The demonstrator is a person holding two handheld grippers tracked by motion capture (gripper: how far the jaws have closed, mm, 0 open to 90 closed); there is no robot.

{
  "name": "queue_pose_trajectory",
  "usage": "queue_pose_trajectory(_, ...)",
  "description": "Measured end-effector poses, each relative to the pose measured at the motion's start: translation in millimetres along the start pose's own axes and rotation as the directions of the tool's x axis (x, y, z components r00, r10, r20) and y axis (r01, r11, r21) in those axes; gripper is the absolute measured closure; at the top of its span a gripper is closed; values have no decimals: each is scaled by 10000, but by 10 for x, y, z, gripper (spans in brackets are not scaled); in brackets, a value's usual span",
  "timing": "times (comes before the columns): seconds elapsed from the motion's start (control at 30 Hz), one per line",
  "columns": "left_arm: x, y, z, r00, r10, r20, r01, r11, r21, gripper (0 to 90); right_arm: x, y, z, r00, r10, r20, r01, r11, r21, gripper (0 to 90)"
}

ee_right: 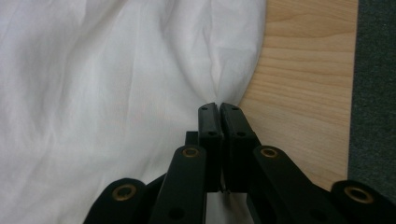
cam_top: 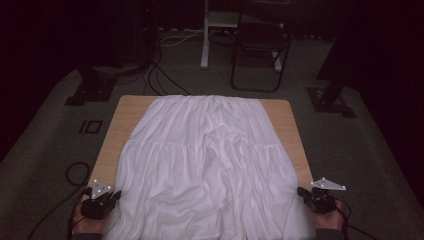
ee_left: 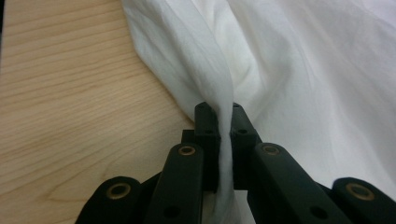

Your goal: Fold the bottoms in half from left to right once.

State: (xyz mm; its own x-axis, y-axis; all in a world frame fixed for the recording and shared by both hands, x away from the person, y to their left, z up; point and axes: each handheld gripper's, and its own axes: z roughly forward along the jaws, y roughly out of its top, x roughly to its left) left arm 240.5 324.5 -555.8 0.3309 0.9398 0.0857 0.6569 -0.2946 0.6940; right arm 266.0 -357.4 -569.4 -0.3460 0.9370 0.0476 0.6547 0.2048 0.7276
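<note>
White skirt lies spread flat over most of a light wood table, gathered waistband at the far edge, hem toward the person and hanging over the near edge. Fabric thin, matte, softly creased; a horizontal seam crosses it about mid-length, with loose vertical folds below.

Left gripper at the near left corner of the skirt. Left gripper view: jaws nearly closed, a bunched ridge of white cloth pinched between them and running up from the jaw tips.

Right gripper at the near right corner. Right gripper view: jaws pressed together, with the skirt's edge puckered at their tips, caught between them.

Both grippers black, hinged links with brass-coloured rivets; grey three-cornered plate on top of each. A hand holds the right one from below.

Table top: pale wood grain, bare strips showing along both long sides. Floor: dark grey carpet. Room dim. Beyond the table: a black folding chair, a white stand post, black cables on the floor, black stand bases left and right.
</note>
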Motion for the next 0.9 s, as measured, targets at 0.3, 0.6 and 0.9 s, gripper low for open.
queue_pose_trajectory(0.3,730,35,-287,9665,-1484,-2097,1310,9869,-944,872,-64,-30,-4,9987,391,-316,-397,9990,-204,873)
queue_pose_trajectory(0.6,1495,93,-325,8682,-3024,-3935,2901,9526,-918,875,-48,-19,0,9998,170,93,-169,9997,-194,878)
queue_pose_trajectory(0.9,1464,310,-575,7510,-2816,-5973,2683,9566,-1138,875,-42,-11,9,9999,59,143,-56,9998,-196,878)
